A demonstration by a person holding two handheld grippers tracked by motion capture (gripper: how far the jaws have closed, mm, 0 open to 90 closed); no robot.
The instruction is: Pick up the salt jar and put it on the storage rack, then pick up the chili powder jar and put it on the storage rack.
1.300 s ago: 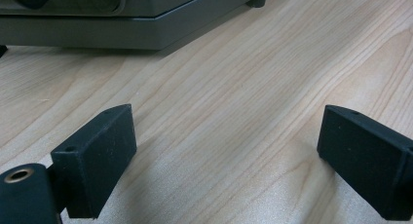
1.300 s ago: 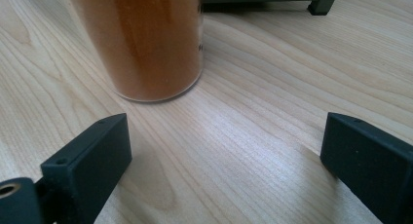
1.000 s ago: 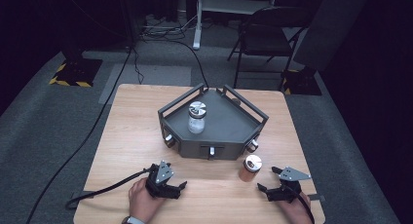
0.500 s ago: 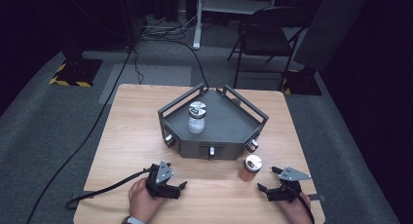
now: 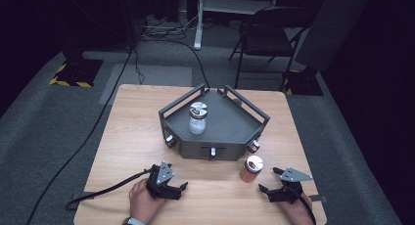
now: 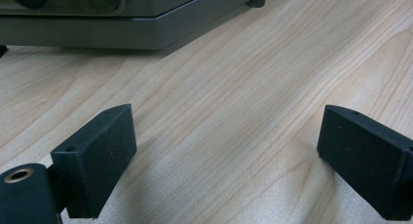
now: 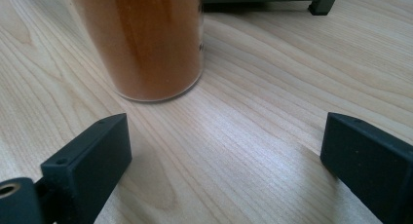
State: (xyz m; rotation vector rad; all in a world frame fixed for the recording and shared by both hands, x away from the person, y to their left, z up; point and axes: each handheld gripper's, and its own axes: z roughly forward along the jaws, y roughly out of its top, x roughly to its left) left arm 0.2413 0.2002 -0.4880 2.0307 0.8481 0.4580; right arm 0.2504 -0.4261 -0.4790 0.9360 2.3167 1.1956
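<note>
A dark grey tray with raised rails stands mid-table, and a clear jar with a metal lid is upright inside it. An orange-brown jar with a silver lid stands on the wood just in front of the tray's right corner; the right gripper view has that orange jar close ahead and left of centre. My right gripper rests open on the table a little right of this jar, nothing between its jaws. My left gripper lies open at the near left, aimed at the tray's base.
The wooden table has bare room left of the tray and between the two grippers. Small knobs stick out of the tray's front wall. A cable trails left from my left gripper. A folding chair stands beyond the far edge.
</note>
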